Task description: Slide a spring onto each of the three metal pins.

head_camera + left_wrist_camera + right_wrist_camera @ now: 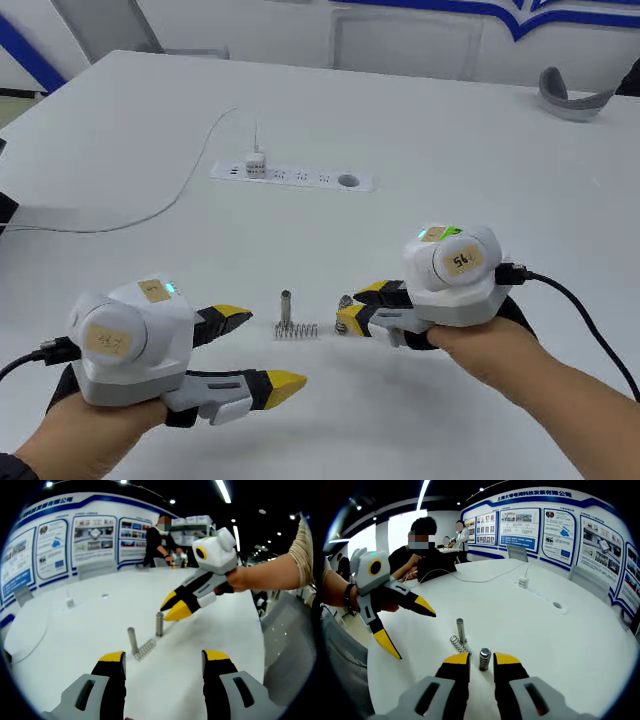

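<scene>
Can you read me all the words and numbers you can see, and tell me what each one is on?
"56": on the tan sticker on top of the right gripper. It sits tilted.
Stickers on the left gripper: too blurred to read.
Wall posters and the headline above them: Chinese writing, too small to read.
Power strip: no writing I can read.
</scene>
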{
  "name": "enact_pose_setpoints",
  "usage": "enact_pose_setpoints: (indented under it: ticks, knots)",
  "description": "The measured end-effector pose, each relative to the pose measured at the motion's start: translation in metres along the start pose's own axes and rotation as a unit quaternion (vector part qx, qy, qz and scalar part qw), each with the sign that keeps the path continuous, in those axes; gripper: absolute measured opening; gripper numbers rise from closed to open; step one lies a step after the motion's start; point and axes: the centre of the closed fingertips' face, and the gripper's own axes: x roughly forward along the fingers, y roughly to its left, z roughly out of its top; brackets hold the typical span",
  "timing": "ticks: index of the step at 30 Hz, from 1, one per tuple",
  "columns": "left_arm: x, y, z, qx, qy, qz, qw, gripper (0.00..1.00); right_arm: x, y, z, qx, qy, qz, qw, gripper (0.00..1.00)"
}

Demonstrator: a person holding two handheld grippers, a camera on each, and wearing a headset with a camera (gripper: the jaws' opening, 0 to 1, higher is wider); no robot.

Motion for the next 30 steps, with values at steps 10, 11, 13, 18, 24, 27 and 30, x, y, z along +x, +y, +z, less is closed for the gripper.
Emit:
enact_pose_setpoints:
  ticks: [10,11,13,18,24,27,30]
  knots:
    - [-0.001,-0.003,0.001,0.003,0.000,-0.001,1.0000,0.62,-0.007,0.014,0.018,-0.022,-0.022,0.007,0.9995,0.20]
    - [-0.001,-0.003,0.001,0.003,0.000,-0.002,1.0000,0.62,-0.006,0.016,0.018,-0.025,-0.022,0.009,0.9994,0.20]
    - [-0.001,-0.003,0.002,0.003,0.000,-0.002,1.0000,0.62,-0.004,0.020,0.019,-0.029,-0.020,0.013,0.9993,0.20]
    - [-0.003,-0.002,0.002,0.003,-0.002,0.000,1.0000,0.62,0.001,0.031,0.020,-0.039,-0.018,0.026,0.9988,0.20]
    - [-0.003,-0.001,0.001,0.002,-0.001,0.001,1.0000,0.62,0.012,0.039,0.013,-0.043,-0.005,0.037,0.9984,0.20]
    - [-0.003,-0.001,0.000,0.001,0.000,0.002,1.0000,0.62,0.018,0.042,0.005,-0.046,0.007,0.043,0.9980,0.20]
    - [-0.003,-0.001,-0.001,0.001,0.000,0.001,1.0000,0.62,0.022,0.043,0.001,-0.050,0.013,0.044,0.9977,0.20]
